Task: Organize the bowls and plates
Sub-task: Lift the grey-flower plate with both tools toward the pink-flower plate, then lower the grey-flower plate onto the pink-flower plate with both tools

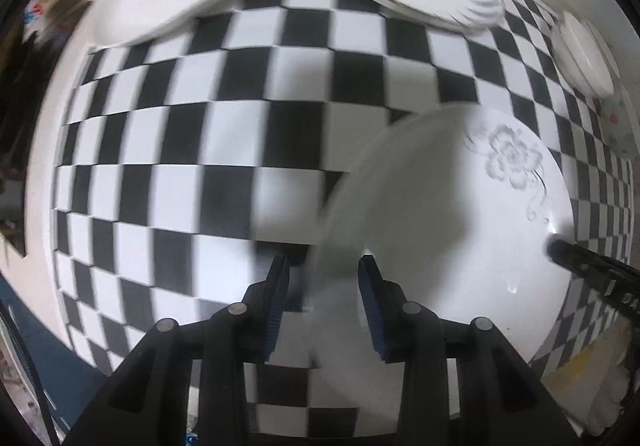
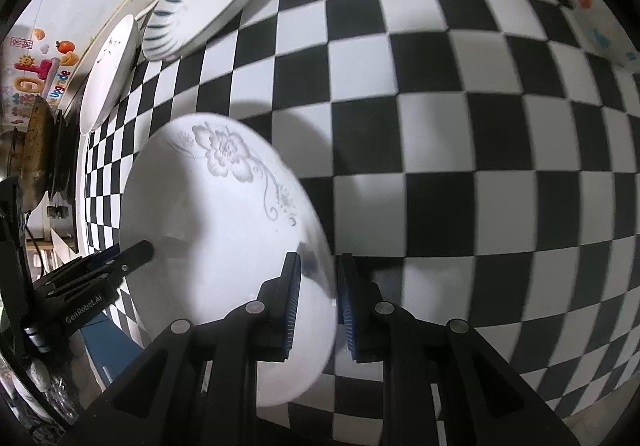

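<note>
Tongs (image 2: 318,278) – both – straddling flower plate (image 2: 224,230).

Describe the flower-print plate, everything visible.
The flower-print plate is white and glossy, apparently ceramic, with a grey line-drawn blossom and curling stem near one edge. It is tilted, seemingly lifted off the checkered tablecloth. The right gripper has its jaws straddling the near rim, and the left gripper straddles the opposite rim; contact is blurred in both views. Gripper shadows fall across its face. No chips or food are visible. It sits apart from the other dishes.
</note>
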